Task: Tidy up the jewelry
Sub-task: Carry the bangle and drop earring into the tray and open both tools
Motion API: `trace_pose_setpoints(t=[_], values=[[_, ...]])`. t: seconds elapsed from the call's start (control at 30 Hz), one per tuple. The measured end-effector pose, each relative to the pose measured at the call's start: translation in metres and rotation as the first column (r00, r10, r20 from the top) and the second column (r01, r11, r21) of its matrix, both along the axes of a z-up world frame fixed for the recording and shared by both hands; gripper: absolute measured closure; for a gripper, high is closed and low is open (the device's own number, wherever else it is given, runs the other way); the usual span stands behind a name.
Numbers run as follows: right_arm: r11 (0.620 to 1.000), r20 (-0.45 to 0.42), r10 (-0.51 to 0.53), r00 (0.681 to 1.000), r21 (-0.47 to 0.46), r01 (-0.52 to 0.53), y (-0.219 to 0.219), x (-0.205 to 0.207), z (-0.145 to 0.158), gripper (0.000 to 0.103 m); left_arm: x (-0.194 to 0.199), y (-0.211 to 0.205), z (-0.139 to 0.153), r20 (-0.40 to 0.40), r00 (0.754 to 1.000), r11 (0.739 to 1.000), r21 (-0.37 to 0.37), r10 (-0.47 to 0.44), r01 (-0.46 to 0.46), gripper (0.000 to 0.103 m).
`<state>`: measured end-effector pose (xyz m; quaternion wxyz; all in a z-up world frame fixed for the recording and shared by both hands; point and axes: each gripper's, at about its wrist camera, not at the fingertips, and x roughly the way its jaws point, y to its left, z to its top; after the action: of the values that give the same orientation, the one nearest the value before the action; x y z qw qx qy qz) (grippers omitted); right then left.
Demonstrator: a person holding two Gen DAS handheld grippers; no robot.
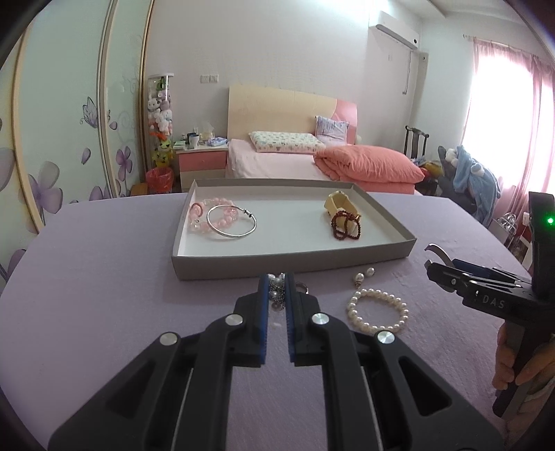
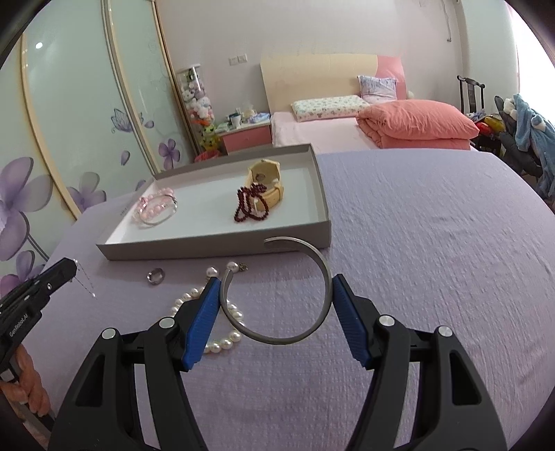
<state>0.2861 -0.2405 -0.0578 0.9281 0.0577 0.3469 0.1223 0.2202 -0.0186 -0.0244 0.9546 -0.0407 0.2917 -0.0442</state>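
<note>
Squarely between the right tongs (image 2: 275,301), gripped: open silver bangle (image 2: 321,263).

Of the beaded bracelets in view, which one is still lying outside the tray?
The white pearl bracelet, lying on the purple cloth in front of the tray. The pink bead bracelet and the dark red bead bracelet are both inside it.

A home bedroom is shown by a made bed (image 1: 277,163) with pillows and a folded quilt (image 1: 367,166), a pink nightstand (image 1: 201,159), a flower-patterned wardrobe (image 1: 69,104), pink curtains (image 1: 520,121) and a wall air conditioner (image 1: 395,27).
</note>
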Motion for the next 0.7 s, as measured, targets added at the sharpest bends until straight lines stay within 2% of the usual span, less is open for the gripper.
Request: trace_pose_setpoints(t=[0.43,0.7], values=[[1.0,0.095,0.013,0.995,0.021,-0.015,0.016,-0.008,0.019,0.038,-0.012,0.004,0.023,0.094,0.995,0.999,-0.047,0.03,-0.026,0.094],[0.999,0.184,0.009,0.983,0.038,-0.016,0.022,-0.008,0.049,0.038,-0.011,0.009,0.05,0.172,0.983,0.996,-0.072,0.064,-0.052,0.093]])
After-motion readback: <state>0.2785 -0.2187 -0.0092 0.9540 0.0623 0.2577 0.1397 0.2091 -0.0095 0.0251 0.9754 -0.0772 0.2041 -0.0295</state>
